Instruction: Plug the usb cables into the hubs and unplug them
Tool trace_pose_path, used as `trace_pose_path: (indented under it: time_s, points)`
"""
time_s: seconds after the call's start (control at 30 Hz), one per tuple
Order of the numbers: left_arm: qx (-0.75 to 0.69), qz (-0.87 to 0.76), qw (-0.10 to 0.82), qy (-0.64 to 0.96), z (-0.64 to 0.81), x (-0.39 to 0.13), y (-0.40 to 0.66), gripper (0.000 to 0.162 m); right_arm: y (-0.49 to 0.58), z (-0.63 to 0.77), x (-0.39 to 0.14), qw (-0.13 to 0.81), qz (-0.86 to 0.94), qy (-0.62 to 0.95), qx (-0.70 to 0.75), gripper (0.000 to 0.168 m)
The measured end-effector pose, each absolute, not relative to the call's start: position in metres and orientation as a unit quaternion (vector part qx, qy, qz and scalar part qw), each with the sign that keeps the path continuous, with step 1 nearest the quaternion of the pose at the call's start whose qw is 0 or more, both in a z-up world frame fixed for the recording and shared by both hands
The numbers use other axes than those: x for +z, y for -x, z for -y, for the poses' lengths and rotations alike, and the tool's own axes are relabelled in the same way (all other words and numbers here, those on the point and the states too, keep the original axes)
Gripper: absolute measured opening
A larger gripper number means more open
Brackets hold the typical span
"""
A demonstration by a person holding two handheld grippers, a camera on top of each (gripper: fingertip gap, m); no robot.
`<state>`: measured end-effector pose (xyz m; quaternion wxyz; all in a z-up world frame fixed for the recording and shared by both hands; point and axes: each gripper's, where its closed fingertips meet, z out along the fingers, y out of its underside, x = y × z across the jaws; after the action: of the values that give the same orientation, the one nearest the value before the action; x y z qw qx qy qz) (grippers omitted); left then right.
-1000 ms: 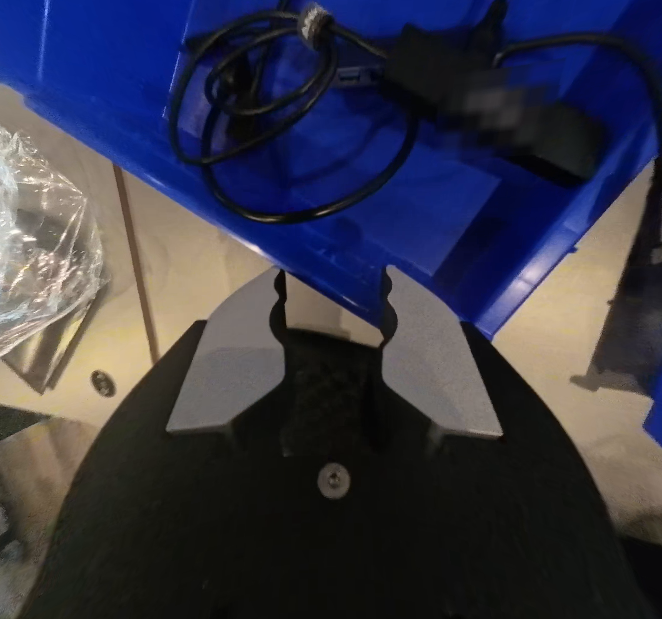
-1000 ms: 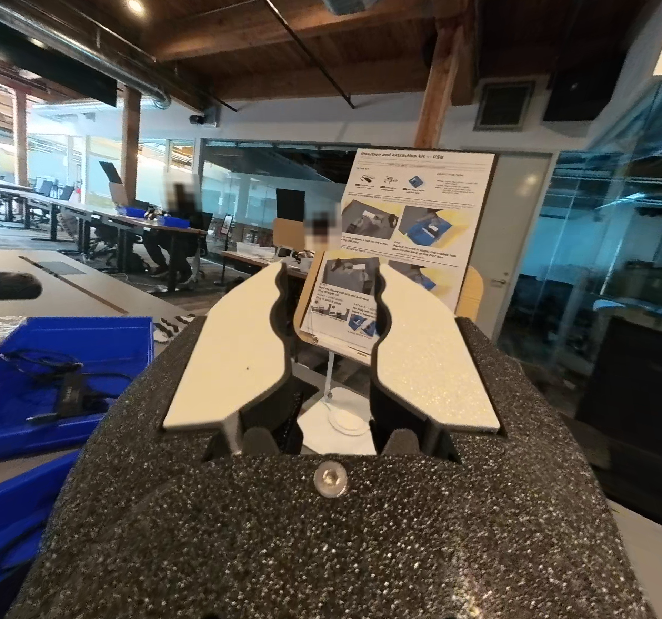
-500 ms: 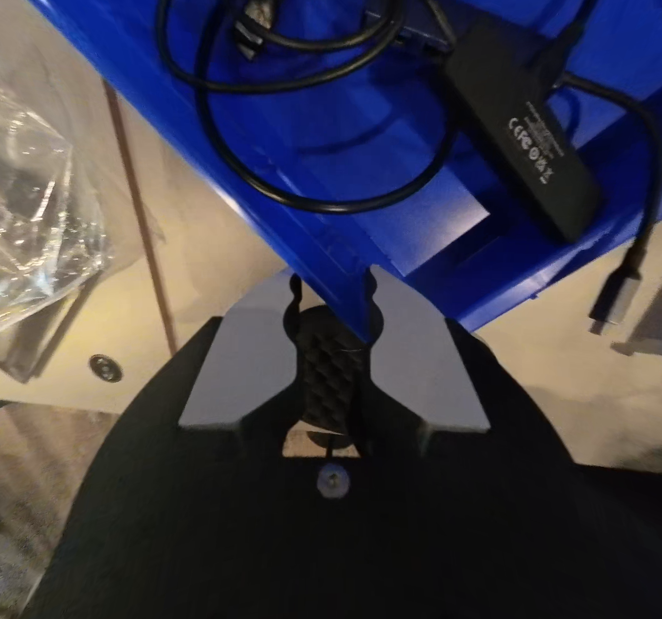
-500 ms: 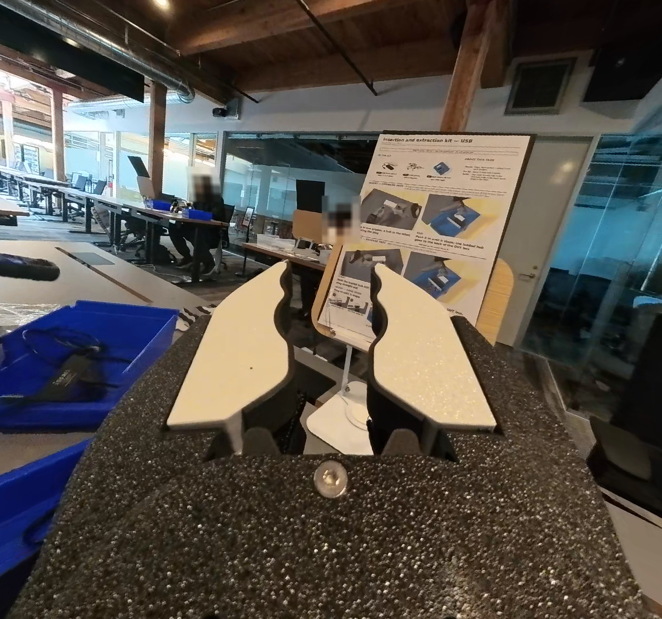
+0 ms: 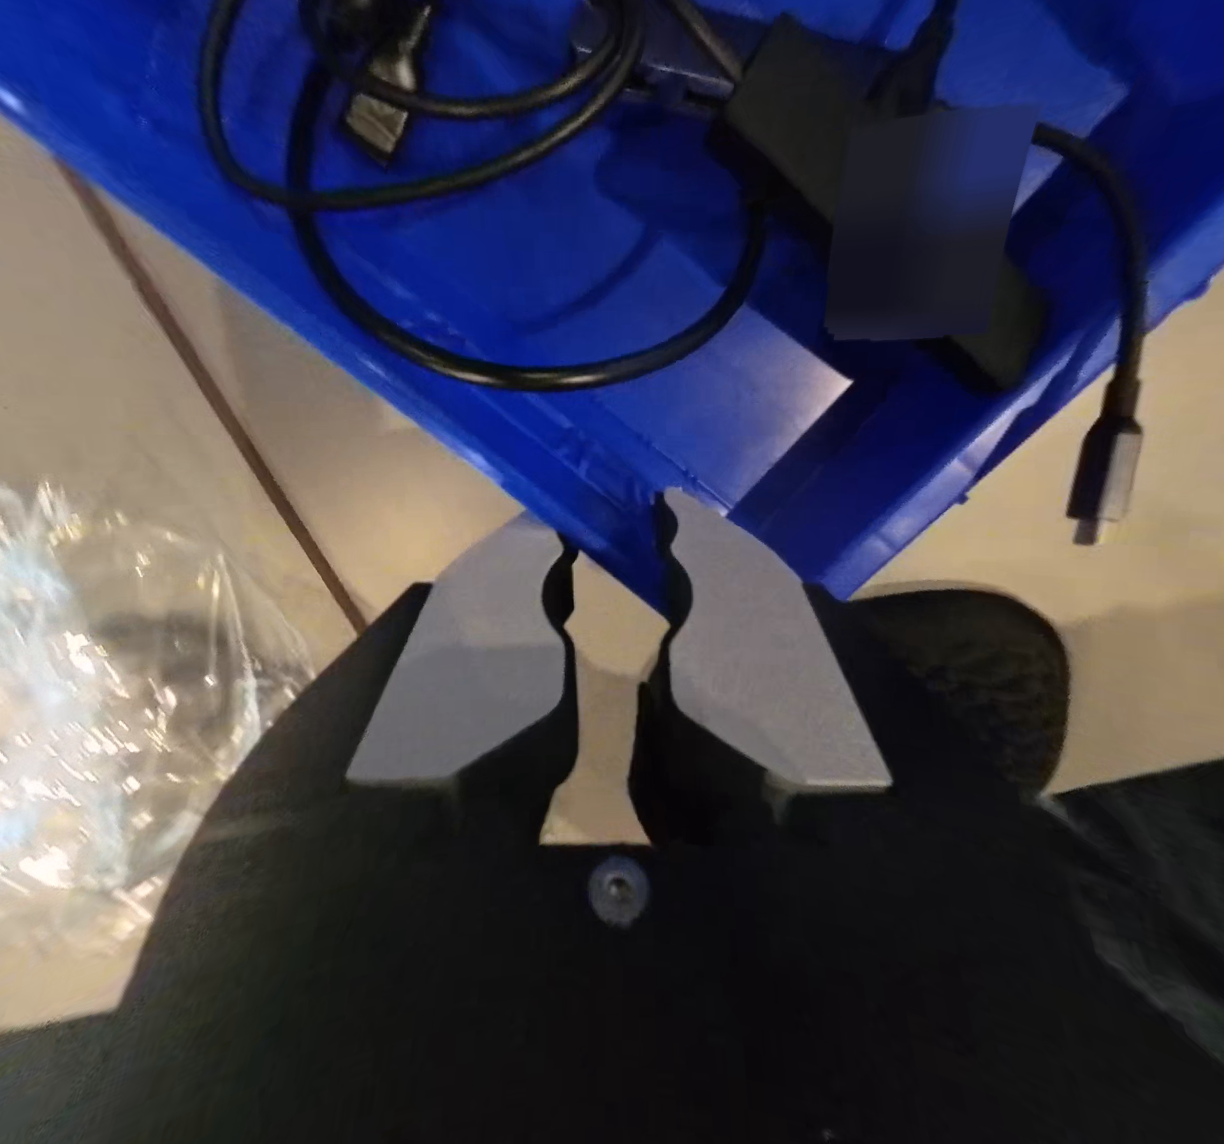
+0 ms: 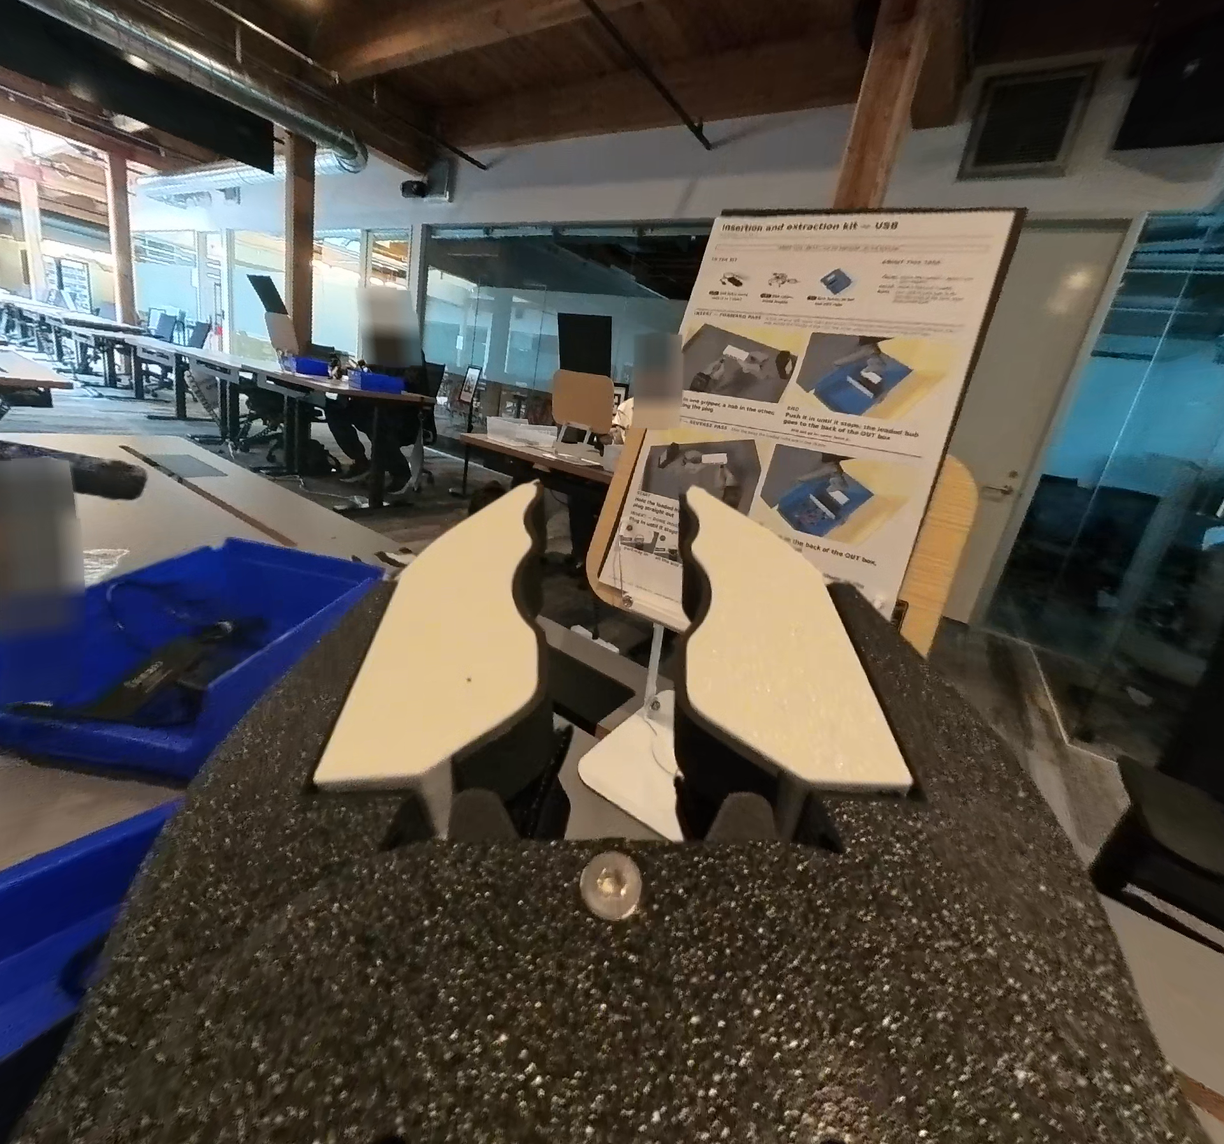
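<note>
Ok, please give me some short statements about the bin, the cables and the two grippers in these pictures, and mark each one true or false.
1. The black hub lies inside the blue bin. True.
2. The left gripper holds a cable plug. False: its jaws are apart with nothing held, and the bin rim shows between the fingertips.
3. One silver plug hangs outside the bin, over its rim. True.
4. The right gripper is shut on the hub. False: it is open and empty, pointing toward an instruction board.
5. The coiled black cable lies on the table beside the bin. False: it lies inside the bin.
</note>
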<state>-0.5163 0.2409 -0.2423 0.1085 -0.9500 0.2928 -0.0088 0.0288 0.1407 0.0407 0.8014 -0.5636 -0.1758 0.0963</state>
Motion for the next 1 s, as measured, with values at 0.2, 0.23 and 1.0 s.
trace_pose_path:
  time_s: [0.2,0.23,1.0]
  points:
    - [-0.009,-0.385,0.097,0.918,-0.27,-0.239,0.527,0.02,-0.034,-0.153,0.031,0.787,0.169,0.587,0.085,0.034]
    - [-0.006,-0.401,0.096,0.911,-0.274,-0.239,0.528,0.02,-0.036,-0.155,0.03,0.786,0.167,0.589,0.082,0.034]
    - [-0.084,-0.23,0.657,0.713,-0.275,-0.096,0.439,0.042,-0.037,-0.184,0.008,0.76,0.187,0.621,0.02,0.044]
